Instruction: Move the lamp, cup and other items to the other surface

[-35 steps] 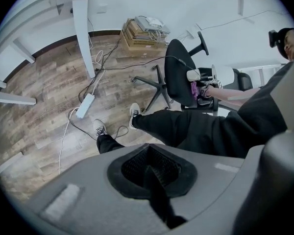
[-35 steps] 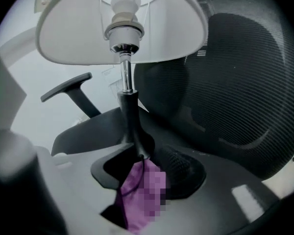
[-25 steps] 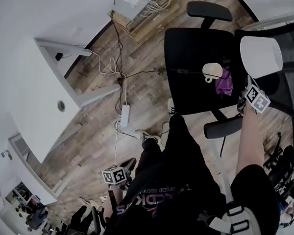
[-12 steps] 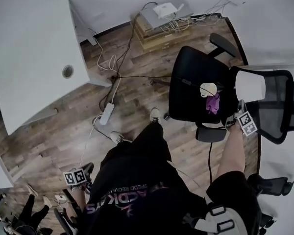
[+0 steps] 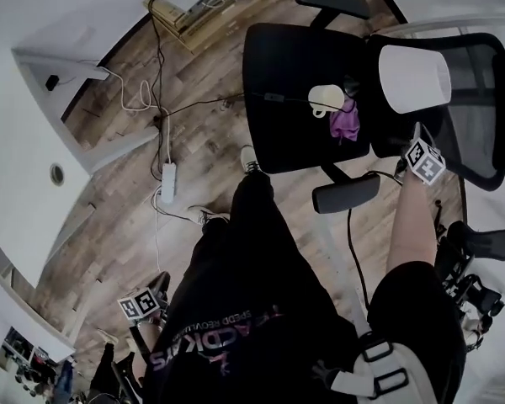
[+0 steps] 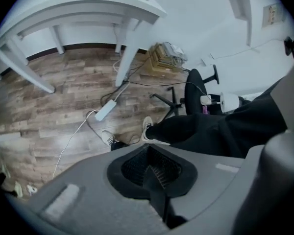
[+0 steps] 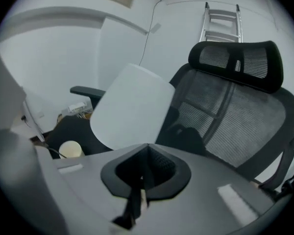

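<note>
A lamp with a white shade (image 5: pixel 415 78) stands at the back of a black office chair's seat (image 5: pixel 278 74). A cream cup (image 5: pixel 326 99) and a purple cloth (image 5: pixel 346 123) lie on the seat beside it. My right gripper (image 5: pixel 412 140) is at the lamp's near side, jaws shut. In the right gripper view the shade (image 7: pixel 132 106) fills the space just past the tips (image 7: pixel 146 148), with the cup (image 7: pixel 71 149) to the left. The lamp's stem is hidden, so contact with it does not show. My left gripper (image 5: pixel 156 289) hangs low by the person's leg, shut and empty (image 6: pixel 149 151).
The chair has a mesh back (image 7: pixel 235 106) and a near armrest (image 5: pixel 345 194). A white desk (image 5: pixel 17 99) stands to the left. A power strip (image 5: pixel 168 179) and cables lie on the wood floor. A box pile (image 5: pixel 202 2) sits by the wall, and a ladder (image 7: pixel 223 16) leans behind.
The head view has swung, shifting the chair and desk in the picture. My right gripper stays beside the lamp. The left gripper stays low at the person's side.
</note>
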The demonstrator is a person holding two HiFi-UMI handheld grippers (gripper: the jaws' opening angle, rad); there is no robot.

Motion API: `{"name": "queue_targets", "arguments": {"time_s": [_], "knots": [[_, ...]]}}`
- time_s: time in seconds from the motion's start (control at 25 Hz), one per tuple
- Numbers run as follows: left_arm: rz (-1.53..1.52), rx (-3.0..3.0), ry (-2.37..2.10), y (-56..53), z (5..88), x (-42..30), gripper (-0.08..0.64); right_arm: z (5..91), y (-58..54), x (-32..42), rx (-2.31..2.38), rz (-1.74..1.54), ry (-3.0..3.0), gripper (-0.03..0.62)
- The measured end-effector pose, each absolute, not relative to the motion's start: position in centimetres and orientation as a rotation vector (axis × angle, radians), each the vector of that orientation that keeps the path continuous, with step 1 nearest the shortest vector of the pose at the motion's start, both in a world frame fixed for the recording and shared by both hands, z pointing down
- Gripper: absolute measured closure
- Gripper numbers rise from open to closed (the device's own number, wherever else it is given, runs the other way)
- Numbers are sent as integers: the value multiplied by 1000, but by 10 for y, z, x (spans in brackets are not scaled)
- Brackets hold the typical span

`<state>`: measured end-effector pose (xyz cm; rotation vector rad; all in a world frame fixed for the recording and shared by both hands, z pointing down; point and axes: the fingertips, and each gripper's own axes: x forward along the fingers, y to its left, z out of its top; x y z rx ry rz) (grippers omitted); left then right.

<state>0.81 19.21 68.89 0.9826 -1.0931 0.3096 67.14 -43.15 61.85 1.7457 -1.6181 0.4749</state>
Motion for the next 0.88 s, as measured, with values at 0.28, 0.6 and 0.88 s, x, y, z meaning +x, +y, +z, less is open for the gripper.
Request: {"name": "queue_targets", "arguments": {"time_s": [0.28,0.6,0.88], "knots": [[349,1182,-951,113,696,68,561,618,-387,759,2033,644,-1444,595],[430,1024,-974,167,697,56,561,692,-413,701,1790,595,-1598,595],[405,1092,-965,143,700,88,561,707,-392,671,1483,500,-1694,595]]}}
